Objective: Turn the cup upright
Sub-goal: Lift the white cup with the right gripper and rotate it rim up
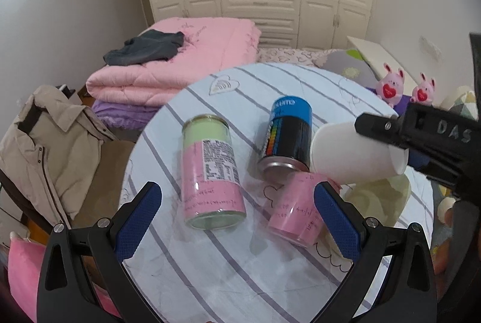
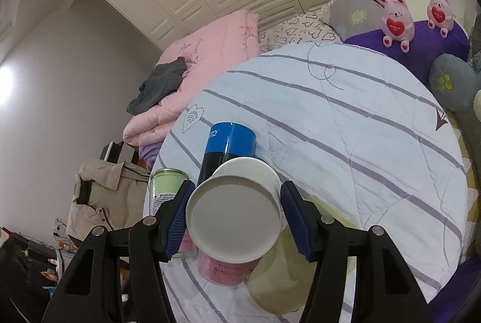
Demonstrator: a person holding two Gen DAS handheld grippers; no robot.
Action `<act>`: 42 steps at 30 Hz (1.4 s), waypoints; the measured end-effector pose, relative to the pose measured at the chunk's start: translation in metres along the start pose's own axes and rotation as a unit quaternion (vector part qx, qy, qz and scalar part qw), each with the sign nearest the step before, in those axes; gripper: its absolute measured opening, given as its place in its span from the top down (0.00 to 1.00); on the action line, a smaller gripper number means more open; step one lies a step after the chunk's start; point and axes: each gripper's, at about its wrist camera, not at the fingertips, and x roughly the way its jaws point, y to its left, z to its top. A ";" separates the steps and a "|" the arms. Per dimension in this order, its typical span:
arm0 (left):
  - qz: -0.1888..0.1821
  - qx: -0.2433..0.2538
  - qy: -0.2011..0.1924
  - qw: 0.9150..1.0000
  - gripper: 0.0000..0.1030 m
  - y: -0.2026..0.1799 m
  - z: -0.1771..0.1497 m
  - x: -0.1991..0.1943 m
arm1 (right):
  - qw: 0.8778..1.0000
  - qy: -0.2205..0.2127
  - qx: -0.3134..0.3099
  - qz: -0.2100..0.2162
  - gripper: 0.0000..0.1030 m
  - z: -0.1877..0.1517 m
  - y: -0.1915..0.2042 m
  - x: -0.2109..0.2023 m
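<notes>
My right gripper is shut on a white paper cup, its blue pads pressing both sides. The cup's flat bottom faces the right wrist camera. In the left wrist view the cup lies tilted on its side in the air above the round table, held by the right gripper. My left gripper is open and empty, low over the table's near side, with the cans between and beyond its fingers.
On the striped tablecloth stand a pink-green can, a blue-black can, a pink cup and a pale yellow cup. A beige jacket hangs at left. Folded pink quilts and plush rabbits lie behind.
</notes>
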 end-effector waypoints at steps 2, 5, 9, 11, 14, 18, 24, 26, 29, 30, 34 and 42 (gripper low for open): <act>-0.002 0.002 0.004 1.000 0.01 -0.004 -0.002 0.004 | 1.000 -0.003 -0.005 -0.002 0.42 -0.002 0.003 -0.002; -0.007 0.002 0.008 1.000 0.01 -0.008 -0.003 0.012 | 1.000 -0.007 -0.008 -0.004 0.41 -0.003 0.006 -0.006; -0.019 0.000 0.016 1.000 0.01 -0.017 -0.002 0.024 | 1.000 -0.011 -0.010 -0.008 0.41 -0.006 0.006 -0.011; -0.029 0.002 0.023 0.999 0.01 -0.021 -0.002 0.029 | 1.000 -0.014 -0.012 -0.010 0.41 -0.009 0.005 -0.014; -0.038 0.008 0.026 0.999 0.01 -0.030 -0.004 0.033 | 0.999 -0.019 -0.023 -0.017 0.41 -0.012 0.008 -0.018; -0.043 0.002 0.018 0.999 0.01 -0.035 -0.004 0.035 | 0.998 -0.025 -0.033 -0.036 0.41 -0.017 0.009 -0.022; -0.057 -0.016 -0.004 0.998 0.01 -0.030 -0.006 0.021 | 0.996 -0.040 -0.053 -0.054 0.41 -0.034 0.017 -0.035; -0.059 -0.018 -0.008 0.998 0.01 -0.024 -0.009 0.015 | 0.995 -0.043 -0.063 -0.059 0.41 -0.041 0.022 -0.040; -0.059 -0.023 -0.012 0.998 0.01 -0.013 -0.017 0.008 | 0.996 -0.040 -0.068 -0.052 0.41 -0.053 0.027 -0.043; -0.060 -0.026 -0.013 0.998 0.01 -0.009 -0.021 0.006 | 0.995 -0.038 -0.070 -0.052 0.41 -0.057 0.029 -0.044; -0.050 -0.019 -0.014 0.998 0.01 -0.001 -0.038 0.000 | 0.995 -0.030 -0.077 -0.052 0.41 -0.074 0.034 -0.040; -0.039 -0.016 -0.018 0.999 0.01 0.027 -0.077 -0.016 | 0.994 -0.020 -0.094 -0.044 0.41 -0.118 0.046 -0.039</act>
